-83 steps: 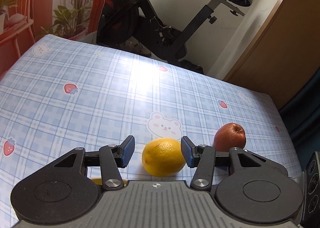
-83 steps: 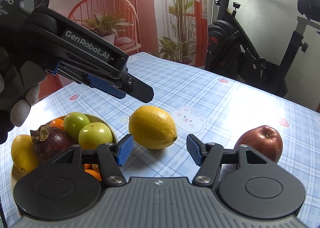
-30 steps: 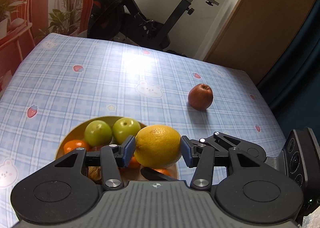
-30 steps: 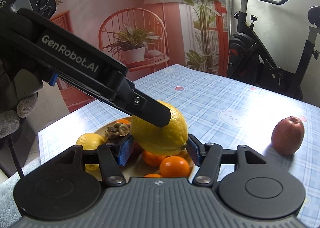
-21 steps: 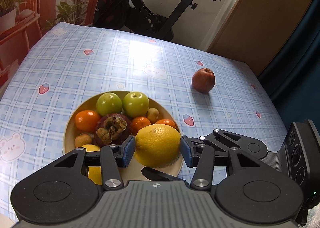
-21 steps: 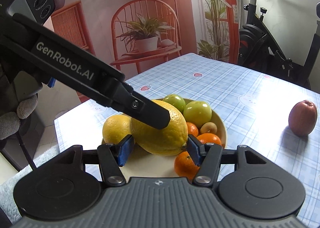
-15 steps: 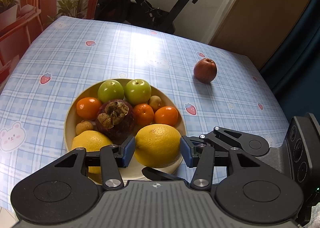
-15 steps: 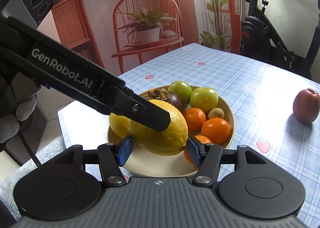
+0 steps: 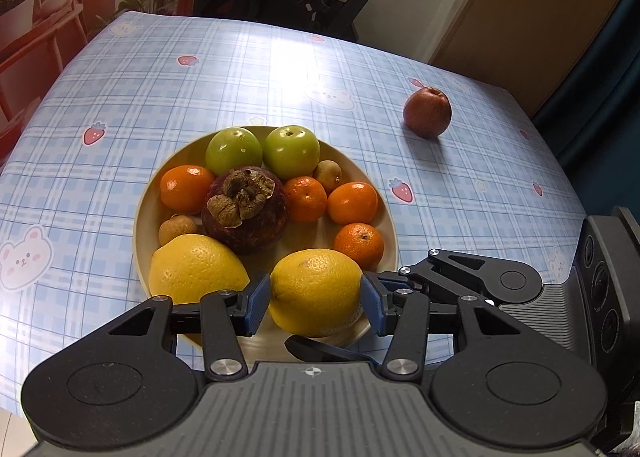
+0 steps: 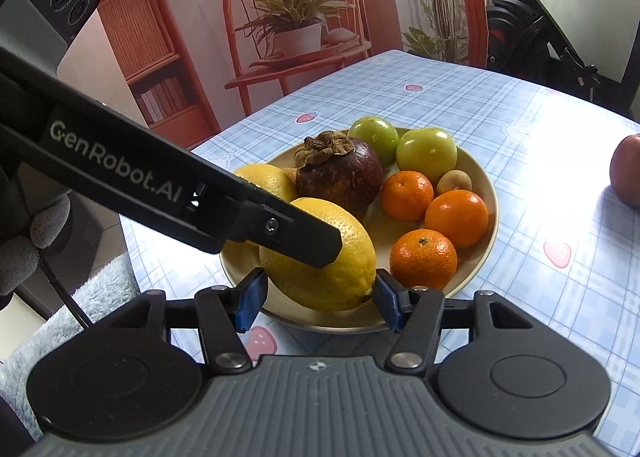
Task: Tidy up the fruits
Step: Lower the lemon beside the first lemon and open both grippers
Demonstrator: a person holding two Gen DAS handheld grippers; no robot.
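A large yellow lemon (image 9: 316, 293) hangs low over the near edge of the tan plate (image 9: 384, 217). My left gripper (image 9: 313, 303) is shut on it, blue pads pressed to both sides. My right gripper (image 10: 318, 303) is shut on the same lemon (image 10: 332, 257) from another side; one of the left gripper's fingers (image 10: 280, 229) crosses over the fruit. Whether the lemon touches the plate (image 10: 490, 193) I cannot tell. A red apple (image 9: 427, 111) sits alone on the tablecloth beyond the plate, at the right edge (image 10: 626, 171) of the right wrist view.
The plate holds a second lemon (image 9: 196, 267), a dark mangosteen (image 9: 244, 209), two green apples (image 9: 234, 151), several tangerines (image 9: 352, 203) and small brown fruits. The blue checked table (image 9: 120, 97) ends close below the plate. An exercise bike and a red chair stand past it.
Both grippers have carried the lemon from the table up and over the plate, then lowered it toward the plate's near edge. Their jaws have kept the same width.
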